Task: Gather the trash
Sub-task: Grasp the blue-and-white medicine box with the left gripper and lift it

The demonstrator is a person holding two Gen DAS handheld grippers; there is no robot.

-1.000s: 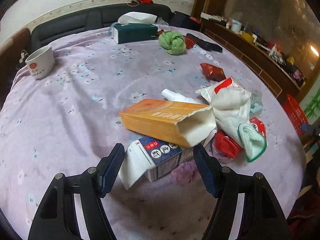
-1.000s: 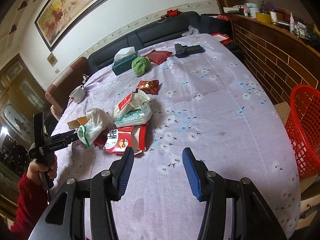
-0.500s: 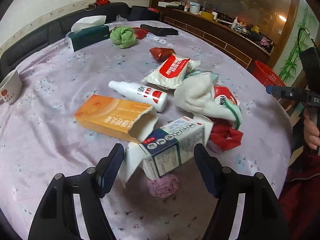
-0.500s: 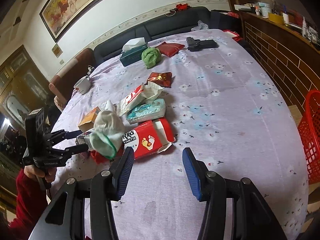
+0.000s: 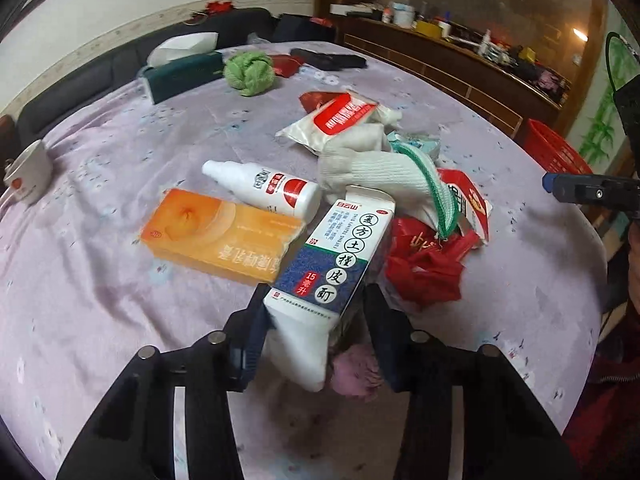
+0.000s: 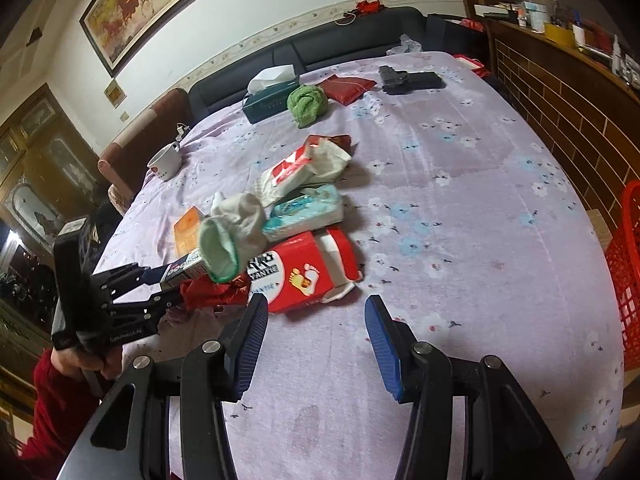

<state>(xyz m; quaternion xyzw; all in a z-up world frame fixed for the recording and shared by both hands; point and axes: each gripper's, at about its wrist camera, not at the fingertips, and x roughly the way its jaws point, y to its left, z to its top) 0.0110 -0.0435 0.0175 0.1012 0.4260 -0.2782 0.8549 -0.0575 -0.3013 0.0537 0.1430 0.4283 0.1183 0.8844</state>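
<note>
A blue-and-white medicine box (image 5: 336, 256) sits between the fingers of my left gripper (image 5: 316, 320), which is shut on its near end. From the right wrist view, that left gripper (image 6: 172, 286) holds the box at the table's left edge. An orange box (image 5: 216, 232), a white spray bottle (image 5: 264, 188), a white sock (image 5: 380, 172) and a crumpled red wrapper (image 5: 424, 272) lie just beyond. My right gripper (image 6: 316, 324) is open above the cloth, just short of a red box (image 6: 296, 276).
A red basket (image 6: 628, 272) stands off the table's right side. Farther back lie a pale blue tissue pack (image 6: 304, 212), a white-and-red packet (image 6: 296, 172), a mug (image 6: 166, 160), a green tissue box (image 6: 268, 100), a green cloth (image 6: 306, 104) and a black object (image 6: 408, 80).
My left gripper moved in over the medicine box and narrowed onto it, lifting its far end. My right gripper drifted forward toward the red box, still open.
</note>
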